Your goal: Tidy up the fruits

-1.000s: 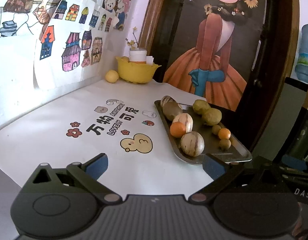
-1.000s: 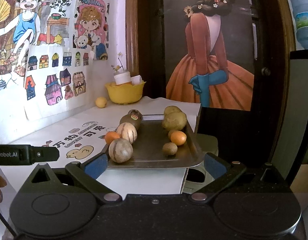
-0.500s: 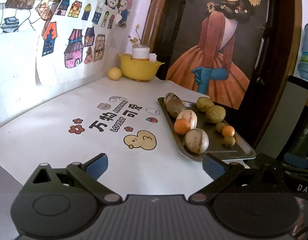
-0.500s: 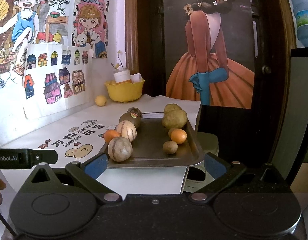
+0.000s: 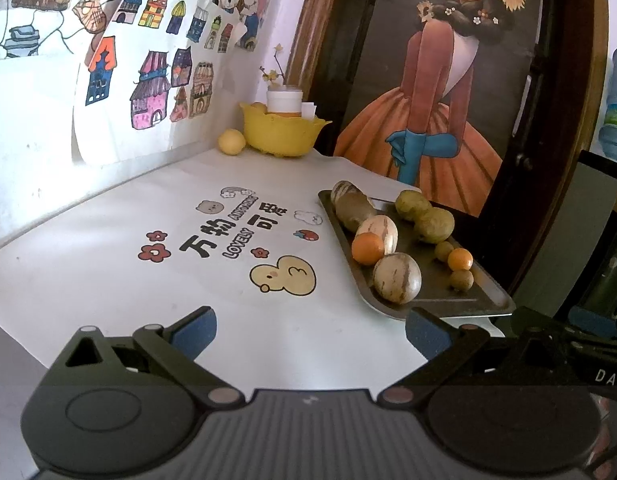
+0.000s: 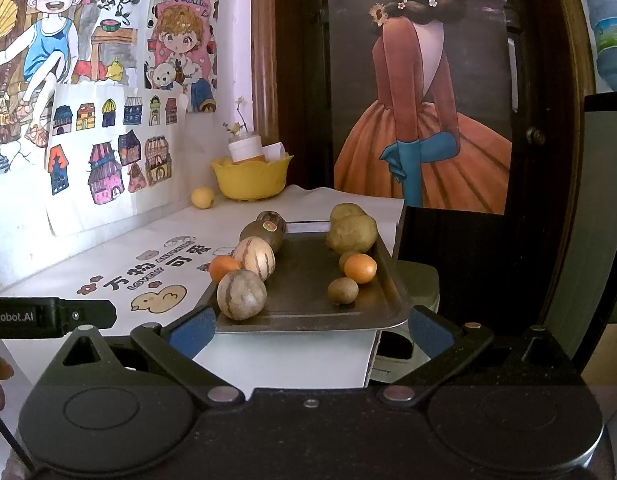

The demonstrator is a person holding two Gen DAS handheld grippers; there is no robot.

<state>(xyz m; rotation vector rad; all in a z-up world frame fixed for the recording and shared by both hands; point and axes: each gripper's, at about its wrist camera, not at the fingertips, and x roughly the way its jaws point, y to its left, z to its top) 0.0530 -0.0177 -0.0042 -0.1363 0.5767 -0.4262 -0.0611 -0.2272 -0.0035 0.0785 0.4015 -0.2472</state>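
Fruits are held on a metal tray just ahead of the right claw; left claw and right are spread wide, nothing grasped.

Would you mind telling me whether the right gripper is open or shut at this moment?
Open. In the right wrist view the right gripper has its blue fingertips spread wide apart, with nothing between them; the tray lies beyond.

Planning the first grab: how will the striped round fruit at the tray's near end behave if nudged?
The striped fruit looks round and smooth, so it will probably roll. It sits near the tray edge, whose low rim may not stop it. Its rind looks firm, likely not fragile.
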